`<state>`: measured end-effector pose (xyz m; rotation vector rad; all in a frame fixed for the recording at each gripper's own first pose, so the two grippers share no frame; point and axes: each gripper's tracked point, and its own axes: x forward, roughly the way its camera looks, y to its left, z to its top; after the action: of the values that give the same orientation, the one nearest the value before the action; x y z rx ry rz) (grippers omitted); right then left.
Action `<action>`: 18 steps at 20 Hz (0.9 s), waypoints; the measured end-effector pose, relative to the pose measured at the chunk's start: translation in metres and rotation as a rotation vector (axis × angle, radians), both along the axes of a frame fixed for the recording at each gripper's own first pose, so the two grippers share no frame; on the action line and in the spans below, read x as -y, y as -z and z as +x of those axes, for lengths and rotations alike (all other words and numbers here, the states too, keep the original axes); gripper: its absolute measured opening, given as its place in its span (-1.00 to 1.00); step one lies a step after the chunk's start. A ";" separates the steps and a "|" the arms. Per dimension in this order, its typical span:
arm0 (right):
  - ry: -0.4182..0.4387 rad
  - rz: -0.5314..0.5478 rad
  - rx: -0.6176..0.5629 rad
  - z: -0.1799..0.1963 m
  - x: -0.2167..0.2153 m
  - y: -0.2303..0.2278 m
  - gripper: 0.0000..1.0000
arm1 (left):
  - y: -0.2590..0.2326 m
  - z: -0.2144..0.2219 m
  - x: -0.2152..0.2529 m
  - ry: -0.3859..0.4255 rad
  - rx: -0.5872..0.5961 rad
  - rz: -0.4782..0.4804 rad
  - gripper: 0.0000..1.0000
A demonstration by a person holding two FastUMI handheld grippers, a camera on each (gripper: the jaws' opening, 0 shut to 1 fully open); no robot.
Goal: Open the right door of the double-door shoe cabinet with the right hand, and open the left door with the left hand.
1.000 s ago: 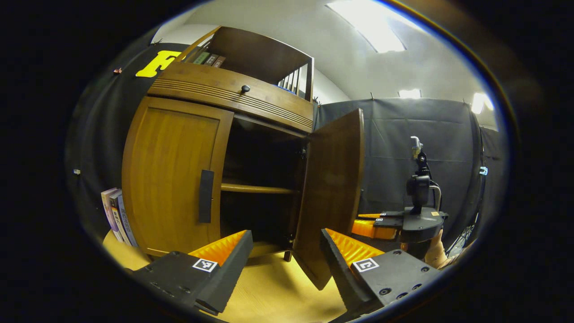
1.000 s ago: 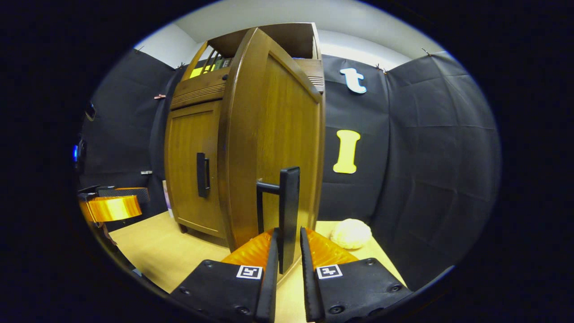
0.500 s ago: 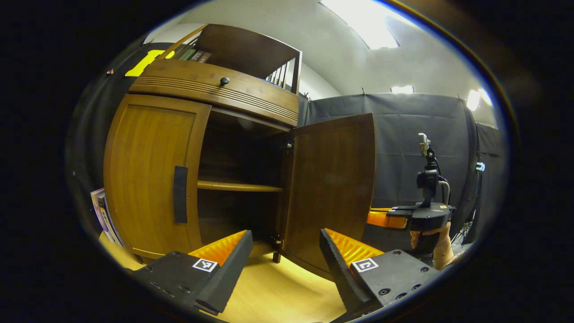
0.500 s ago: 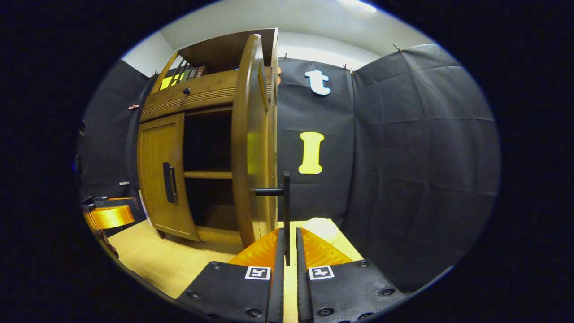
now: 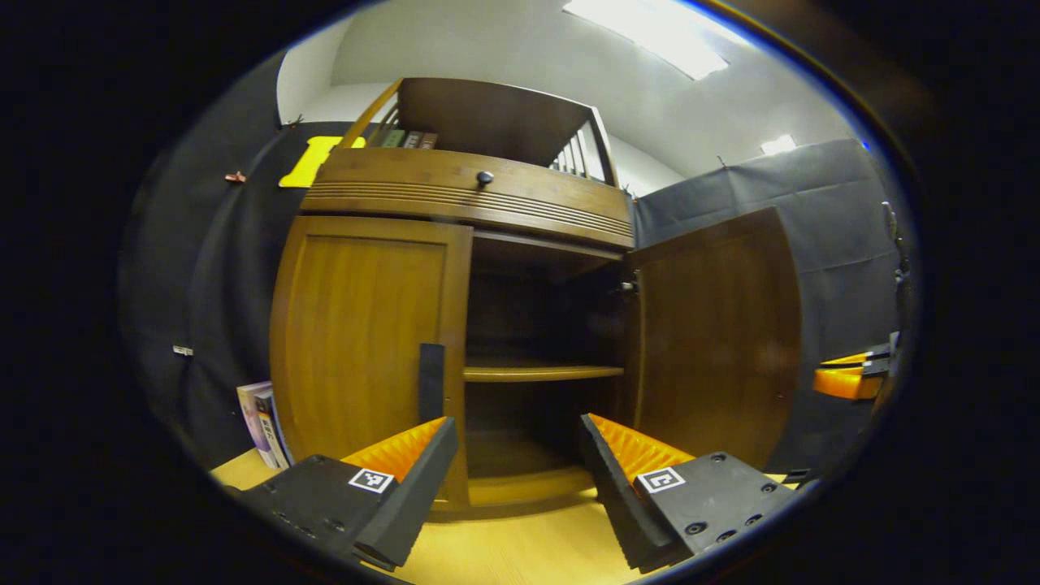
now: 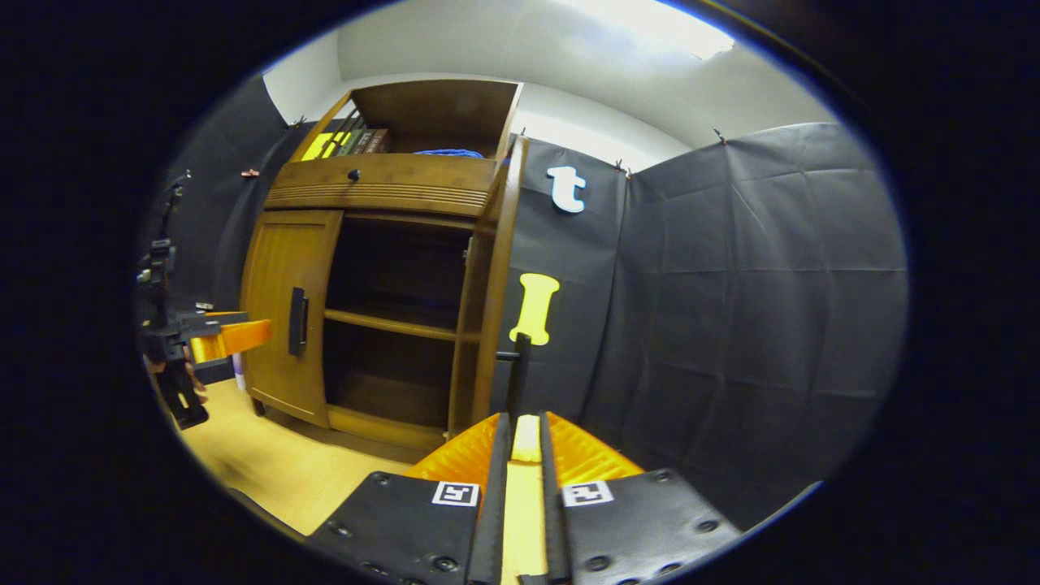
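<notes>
Two doors hang on the shoe cabinet (image 5: 467,191): the left door (image 5: 366,349) is closed, the right door (image 5: 715,333) swung wide, showing one shelf (image 5: 540,372) inside. Left gripper (image 5: 516,455) hovers near the left door handle (image 5: 431,382), jaws open. Right gripper (image 6: 524,455) has jaws nearly closed just below the right door handle (image 6: 517,382); whether they grip it I cannot tell. Several books (image 5: 262,422) stand beside the cabinet on the yellow wooden counter (image 5: 520,552), black cloth walls around.

Both views face the shoe cabinet (image 5: 455,268) low and near (left gripper view head-on, right gripper view from its right side).
</notes>
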<state>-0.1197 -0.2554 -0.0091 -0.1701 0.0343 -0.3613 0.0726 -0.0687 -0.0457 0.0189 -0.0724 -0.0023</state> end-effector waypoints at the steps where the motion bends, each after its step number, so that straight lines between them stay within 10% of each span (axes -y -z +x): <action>1: 0.005 -0.011 0.015 -0.004 0.000 -0.003 -0.24 | -0.004 0.007 -0.013 -0.026 0.019 0.001 0.87; 4: 0.064 -0.048 0.030 -0.020 0.005 -0.006 0.67 | -0.005 0.035 -0.048 -0.092 0.066 -0.009 0.86; 6: 0.082 -0.042 0.026 -0.026 0.003 -0.006 0.90 | -0.001 0.058 -0.059 -0.083 0.078 -0.018 0.82; 18: 0.187 -0.042 0.111 -0.037 -0.004 -0.033 0.94 | 0.037 0.147 -0.080 -0.082 0.048 0.016 0.54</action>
<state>-0.1564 -0.2512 0.0242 -0.1889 -0.0669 -0.5579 0.2197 0.0117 -0.0831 0.0381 -0.1193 0.0796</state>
